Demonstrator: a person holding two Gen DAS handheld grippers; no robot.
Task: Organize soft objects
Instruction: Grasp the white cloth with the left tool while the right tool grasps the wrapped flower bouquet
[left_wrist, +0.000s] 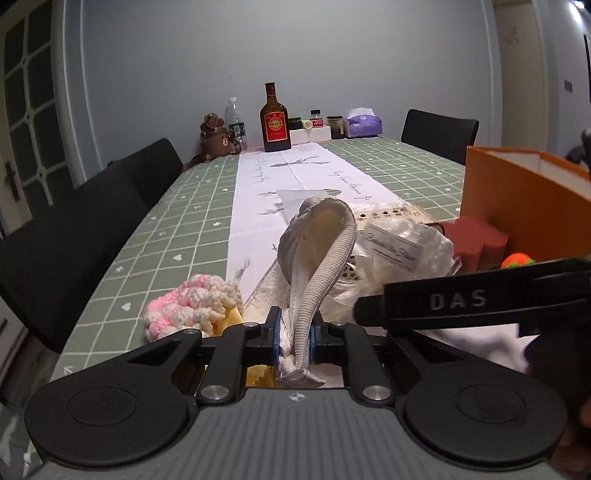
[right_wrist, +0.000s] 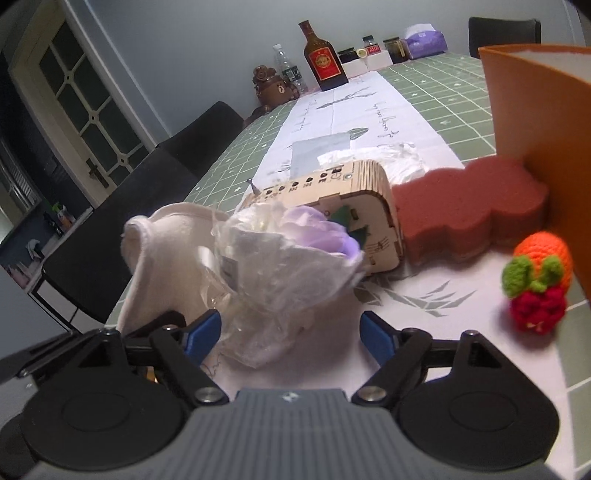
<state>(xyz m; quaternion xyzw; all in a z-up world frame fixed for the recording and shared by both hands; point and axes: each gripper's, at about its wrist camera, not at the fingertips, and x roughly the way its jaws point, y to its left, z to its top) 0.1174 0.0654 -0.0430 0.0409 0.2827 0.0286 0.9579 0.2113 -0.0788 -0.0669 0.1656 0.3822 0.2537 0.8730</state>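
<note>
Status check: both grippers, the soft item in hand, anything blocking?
Left gripper shut on grey sock, lifted. Right gripper open around wrapped purple flower. Wooden box and red sponge sit before orange bin.

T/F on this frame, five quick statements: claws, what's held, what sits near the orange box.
1. The left claw is shut on the grey sock. True.
2. The right claw is clamped on the wrapped flower. False: its jaws stand open, with the wrapping between them.
3. The red sponge lies next to the orange box. True.
4. The crochet fruit sits inside the orange box. False: it lies on the table beside the box.
5. The brown bottle stands upright at the far end of the table. True.
</note>
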